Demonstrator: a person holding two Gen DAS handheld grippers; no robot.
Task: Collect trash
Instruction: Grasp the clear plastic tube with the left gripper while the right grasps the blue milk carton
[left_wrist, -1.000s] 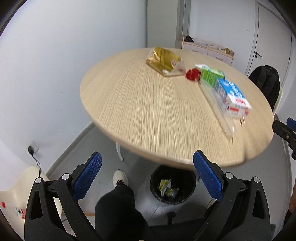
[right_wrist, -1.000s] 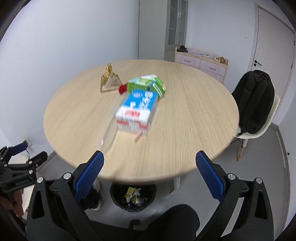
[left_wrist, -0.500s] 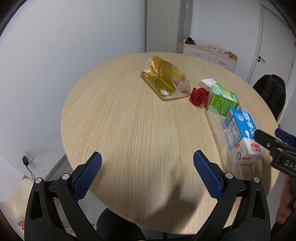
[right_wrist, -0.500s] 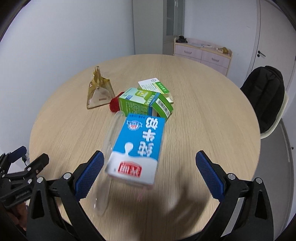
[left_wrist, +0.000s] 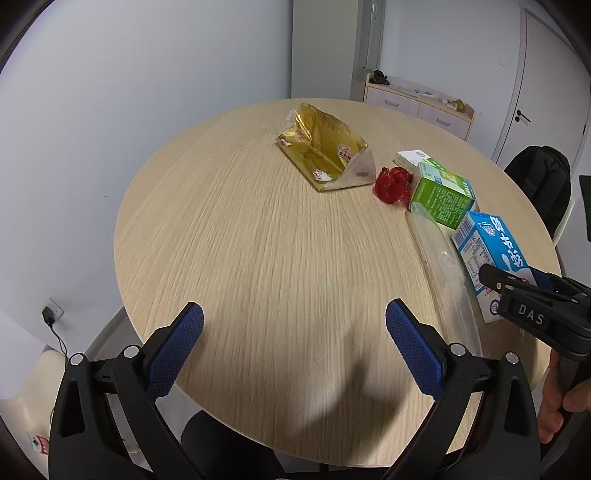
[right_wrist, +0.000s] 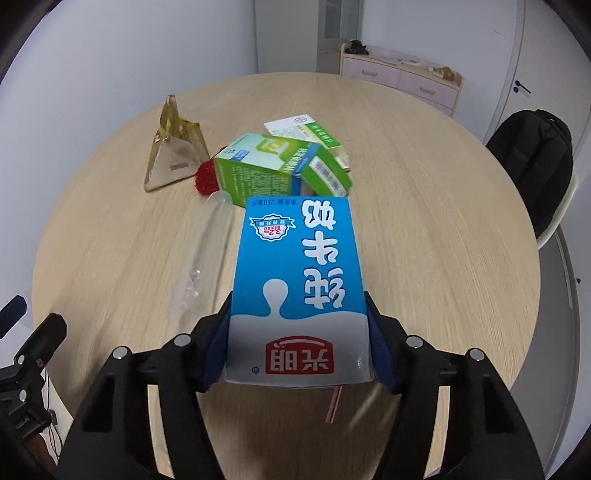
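A blue and white milk carton (right_wrist: 295, 273) lies on the round wooden table (right_wrist: 424, 206); it also shows in the left wrist view (left_wrist: 487, 251). My right gripper (right_wrist: 297, 350) is shut on its near end, blue pads against both sides. Beyond it lie a green box (right_wrist: 266, 166), a flat white-green box (right_wrist: 306, 127), a red wrapper (right_wrist: 205, 179), a clear plastic sleeve (right_wrist: 207, 251) and a gold snack bag (right_wrist: 173, 147). My left gripper (left_wrist: 295, 332) is open and empty above the table's near left part.
A chair with a black backpack (right_wrist: 535, 155) stands right of the table. A low cabinet (right_wrist: 399, 77) and a door (right_wrist: 546, 66) are at the back wall. A wall socket with a plug (left_wrist: 50, 315) is low on the left.
Both grippers moved forward over the table; the bin under the table left view. My right gripper closed on the milk carton, which was lying free between its open fingers before.
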